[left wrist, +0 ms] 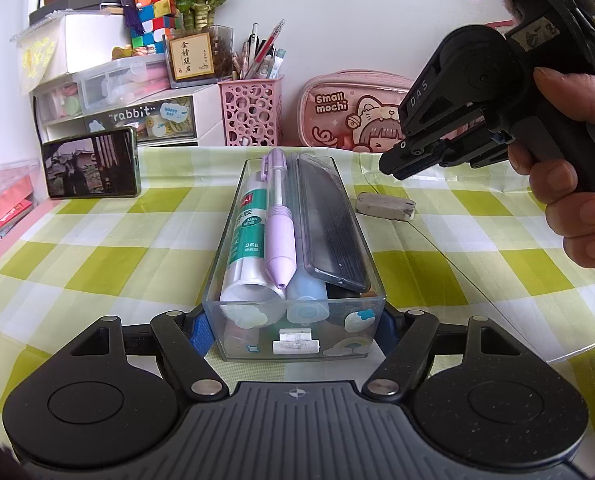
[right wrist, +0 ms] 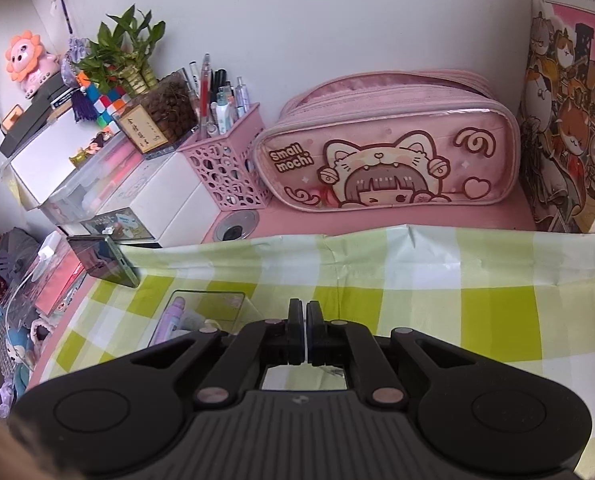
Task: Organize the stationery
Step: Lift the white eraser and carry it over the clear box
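Observation:
A clear plastic box (left wrist: 217, 320) stands lengthwise on the green checked cloth (left wrist: 97, 256). Inside lie a white glue tube (left wrist: 245, 240), a purple pen (left wrist: 279, 236) and a dark flat case (left wrist: 329, 220), with smaller items underneath. My left gripper (left wrist: 293, 330) is shut on the box, its blue pads (left wrist: 199, 332) pressed against the near end's two sides. A grey eraser (left wrist: 385, 207) lies on the cloth right of the box. My right gripper (left wrist: 389, 164), held in a hand, hovers above the eraser, shut and empty. In the right wrist view its fingers (right wrist: 305, 320) nearly meet; the box (right wrist: 201, 312) shows lower left.
A pink pencil case (right wrist: 385, 160) and a pink pen basket (right wrist: 227, 176) stand at the back wall. A phone (left wrist: 91, 164) leans at the left beside stacked drawers (left wrist: 137, 112). A printed box (right wrist: 569, 140) stands at the right. A clear sheet's edge (left wrist: 577, 344) lies on the cloth.

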